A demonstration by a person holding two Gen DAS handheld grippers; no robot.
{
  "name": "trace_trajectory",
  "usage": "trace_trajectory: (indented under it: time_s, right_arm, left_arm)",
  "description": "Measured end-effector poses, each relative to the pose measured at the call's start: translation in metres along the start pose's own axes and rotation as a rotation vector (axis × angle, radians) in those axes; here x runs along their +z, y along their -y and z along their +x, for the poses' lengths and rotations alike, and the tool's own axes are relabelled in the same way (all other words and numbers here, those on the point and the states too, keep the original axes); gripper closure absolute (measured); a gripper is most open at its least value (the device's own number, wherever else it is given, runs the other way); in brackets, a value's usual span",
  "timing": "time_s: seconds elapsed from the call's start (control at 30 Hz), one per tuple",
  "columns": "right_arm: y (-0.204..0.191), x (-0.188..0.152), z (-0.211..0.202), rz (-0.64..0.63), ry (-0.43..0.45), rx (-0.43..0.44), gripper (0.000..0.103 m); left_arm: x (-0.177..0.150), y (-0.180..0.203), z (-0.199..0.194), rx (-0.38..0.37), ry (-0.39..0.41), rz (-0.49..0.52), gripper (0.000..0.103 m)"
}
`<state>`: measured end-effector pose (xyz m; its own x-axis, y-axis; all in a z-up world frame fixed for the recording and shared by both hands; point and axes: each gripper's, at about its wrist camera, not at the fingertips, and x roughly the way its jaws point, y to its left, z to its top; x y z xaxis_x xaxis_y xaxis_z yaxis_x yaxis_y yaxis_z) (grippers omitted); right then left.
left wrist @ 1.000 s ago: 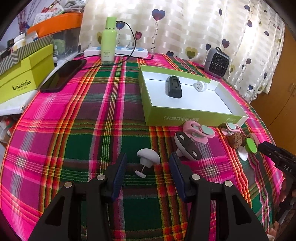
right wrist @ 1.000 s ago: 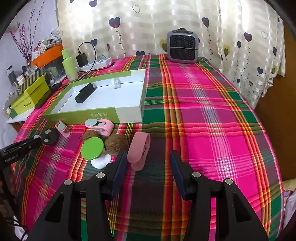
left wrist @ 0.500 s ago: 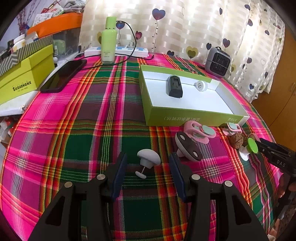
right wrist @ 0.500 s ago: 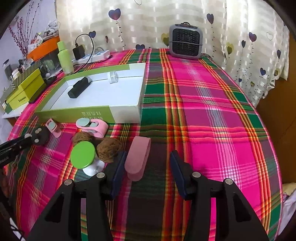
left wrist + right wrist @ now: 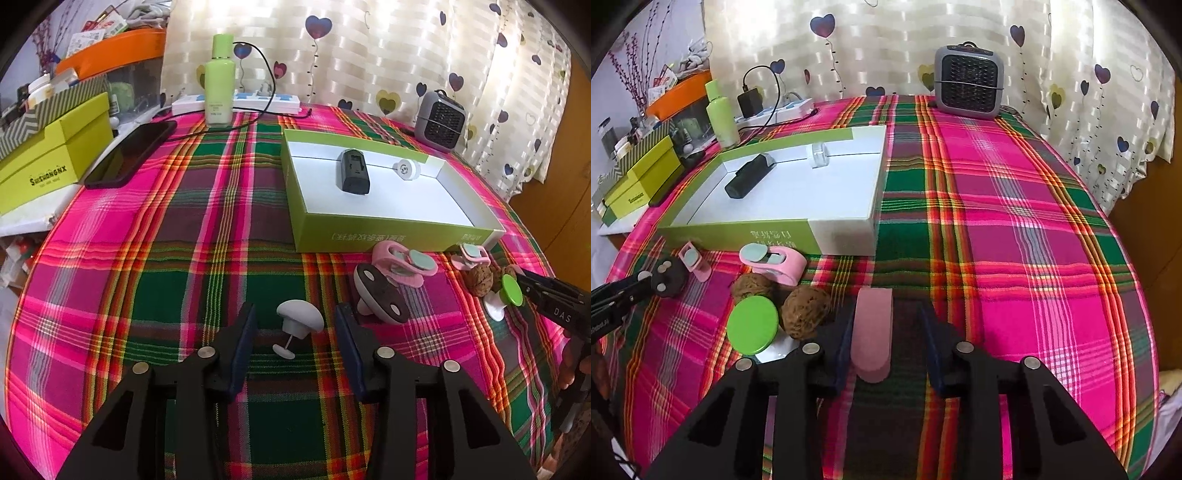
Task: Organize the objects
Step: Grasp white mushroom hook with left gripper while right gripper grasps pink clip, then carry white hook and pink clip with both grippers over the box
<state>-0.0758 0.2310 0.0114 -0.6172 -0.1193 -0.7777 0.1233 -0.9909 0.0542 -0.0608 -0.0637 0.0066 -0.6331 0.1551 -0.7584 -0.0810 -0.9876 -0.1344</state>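
Observation:
My left gripper is open, its fingers on either side of a grey mushroom-shaped knob lying on the plaid cloth. My right gripper is open around a flat pink clip, close to its left finger. A green-and-white open box holds a black charger and a white round piece; it also shows in the right wrist view. In front of it lie a dark oval piece, pink clips, two walnuts and a green-capped item.
A grey mini heater stands at the back. A green bottle, power strip, phone and lime boxes are at the left. The table edge drops off at the right.
My right gripper has moved forward so the pink clip now lies between its fingers. My left gripper has barely moved around the grey knob.

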Motion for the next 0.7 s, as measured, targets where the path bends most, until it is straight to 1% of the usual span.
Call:
trace_trajectory:
  time_s: [0.07, 0.13, 0.2, 0.37, 0.4, 0.7]
  right_arm:
    - [-0.0004, 0.0003, -0.0001, -0.004, 0.0, 0.001, 0.081]
    - [-0.0007, 0.0005, -0.0001, -0.007, 0.0, -0.002, 0.083]
    - [-0.0004, 0.0006, 0.0, -0.007, 0.0, 0.0, 0.084]
    - [0.0005, 0.0007, -0.0002, 0.003, 0.001, 0.008, 0.085]
    - [0.0004, 0.0008, -0.0002, 0.004, 0.0, 0.01, 0.085]
    - [0.0009, 0.0011, -0.0006, 0.007, 0.001, 0.021, 0.085]
  left_arm:
    - [-0.0001, -0.0001, -0.0005, 0.001, 0.001, -0.003, 0.064]
    - [0.0, -0.0025, -0.0008, 0.004, 0.003, -0.014, 0.069]
    - [-0.0002, -0.0047, -0.0013, -0.005, 0.005, -0.025, 0.07]
    - [0.0001, -0.0054, -0.0011, 0.007, 0.003, -0.016, 0.076]
    - [0.0002, -0.0057, -0.001, 0.007, 0.002, -0.016, 0.079]
    - [0.0002, -0.002, -0.0008, 0.016, 0.001, -0.016, 0.081]
